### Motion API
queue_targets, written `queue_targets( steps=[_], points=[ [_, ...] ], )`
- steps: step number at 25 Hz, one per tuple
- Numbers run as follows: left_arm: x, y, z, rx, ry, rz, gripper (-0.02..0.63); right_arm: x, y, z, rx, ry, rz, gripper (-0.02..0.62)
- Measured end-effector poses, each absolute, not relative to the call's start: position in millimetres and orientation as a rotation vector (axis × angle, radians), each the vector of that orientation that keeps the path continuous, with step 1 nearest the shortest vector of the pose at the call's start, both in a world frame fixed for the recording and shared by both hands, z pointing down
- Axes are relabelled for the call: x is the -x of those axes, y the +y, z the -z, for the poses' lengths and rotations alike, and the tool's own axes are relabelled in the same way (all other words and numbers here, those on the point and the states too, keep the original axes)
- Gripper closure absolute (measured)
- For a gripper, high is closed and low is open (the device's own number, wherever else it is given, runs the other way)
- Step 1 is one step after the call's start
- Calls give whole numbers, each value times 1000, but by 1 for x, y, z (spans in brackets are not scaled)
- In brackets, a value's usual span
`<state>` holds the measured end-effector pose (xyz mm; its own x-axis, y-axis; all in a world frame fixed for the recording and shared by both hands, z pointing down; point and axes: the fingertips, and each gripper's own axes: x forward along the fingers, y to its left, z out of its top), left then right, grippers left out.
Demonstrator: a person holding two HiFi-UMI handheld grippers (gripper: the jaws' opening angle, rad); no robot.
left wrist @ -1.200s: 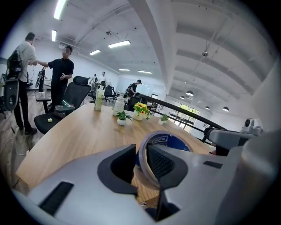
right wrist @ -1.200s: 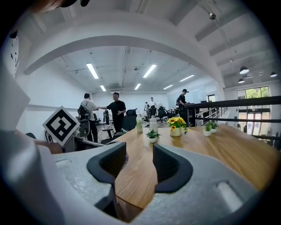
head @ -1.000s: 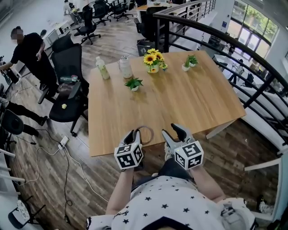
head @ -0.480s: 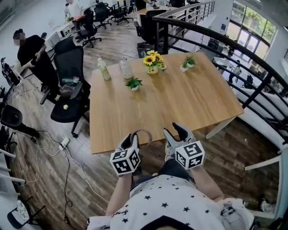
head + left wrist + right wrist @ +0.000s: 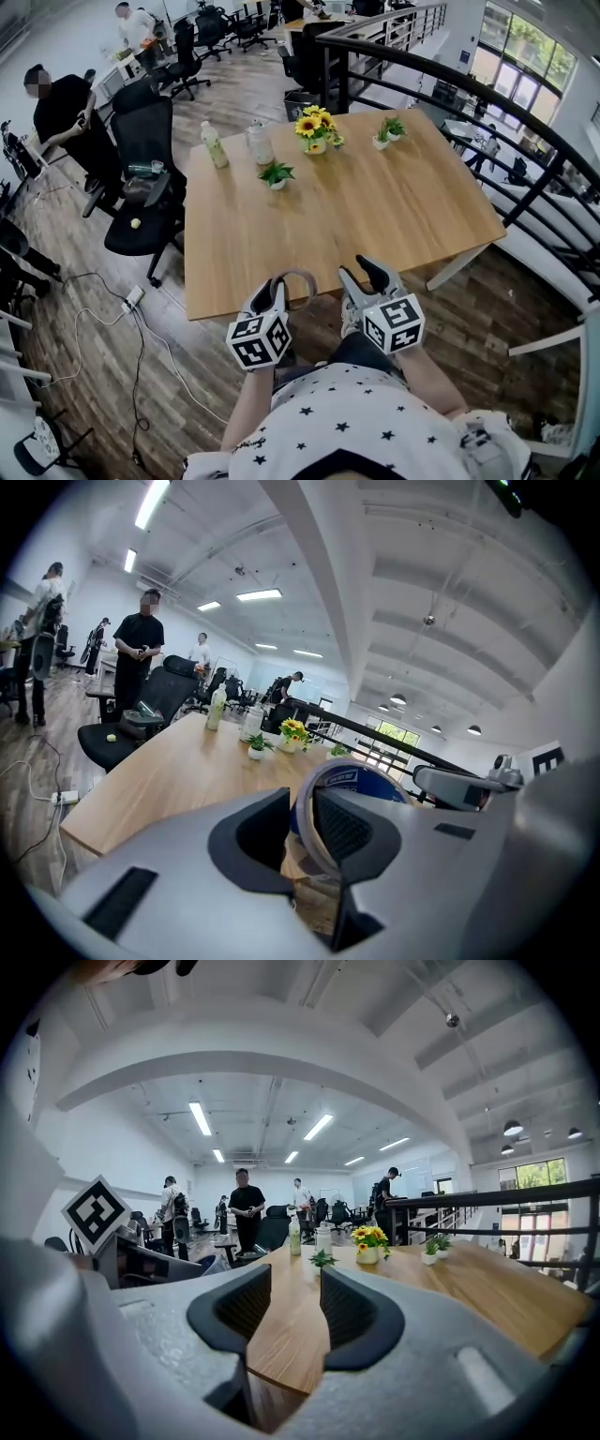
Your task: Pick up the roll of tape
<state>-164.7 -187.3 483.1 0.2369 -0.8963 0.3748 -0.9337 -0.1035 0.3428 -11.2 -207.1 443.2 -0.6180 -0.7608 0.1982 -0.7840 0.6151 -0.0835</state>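
Nearest the camera, the head view shows the wearer's white star-print shirt [image 5: 347,422] and both marker cubes, which neither gripper view gives whole.

The left gripper [image 5: 277,291] [image 5: 302,810] is clamped on the greyish ring-shaped roll of tape [image 5: 298,273] [image 5: 358,780]. Its own view shows the roll's wall pinched between the dark pads, with the roll standing on edge. That view alone shows blue print inside the ring. The head view places the roll at the near edge of the light wooden rectangular table [image 5: 375,211] [image 5: 169,771] [image 5: 291,1335]. I cannot tell whether the roll is clear of the tabletop.

The right gripper [image 5: 364,279] [image 5: 295,1307] is just beside it, with jaws wide and closing. Nothing is between them; only the table edge shows beyond.

Count at the far end of the table:
- one pale green plastic bottle [image 5: 214,145]
- one clear jar [image 5: 261,142]
- one vase of yellow sunflowers [image 5: 317,129]
- two small potted green plants [image 5: 277,174] [image 5: 394,129]

A black office chair [image 5: 141,187] stands left of the table.

The head view shows two people [image 5: 61,103] at upper left, while the right gripper view shows more people standing behind the table, too small to count surely. A black railing [image 5: 487,112] is cut off at the frame edge.
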Motion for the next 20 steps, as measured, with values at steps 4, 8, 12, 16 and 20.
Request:
queue_targets(
  steps=[4,8,12,16,20],
  points=[
    [166,-189,-484,-2006,-1669,-88,532,13,-209,-446,-1292,-2691,-245,434],
    [168,-189,-481,-2002,-1673,-87,532,15,-209,-446,-1287,-2685,-248,439],
    [170,-191,-484,-1994,-1670,-86,532,16,-211,-448,-1289,-2679,-251,439],
    [173,-194,-490,-1986,-1662,-87,532,19,-213,-452,-1290,-2672,-252,439],
    [175,-198,-493,-1984,-1657,-88,532,20,-217,-454,-1293,-2665,-251,439]
  ],
)
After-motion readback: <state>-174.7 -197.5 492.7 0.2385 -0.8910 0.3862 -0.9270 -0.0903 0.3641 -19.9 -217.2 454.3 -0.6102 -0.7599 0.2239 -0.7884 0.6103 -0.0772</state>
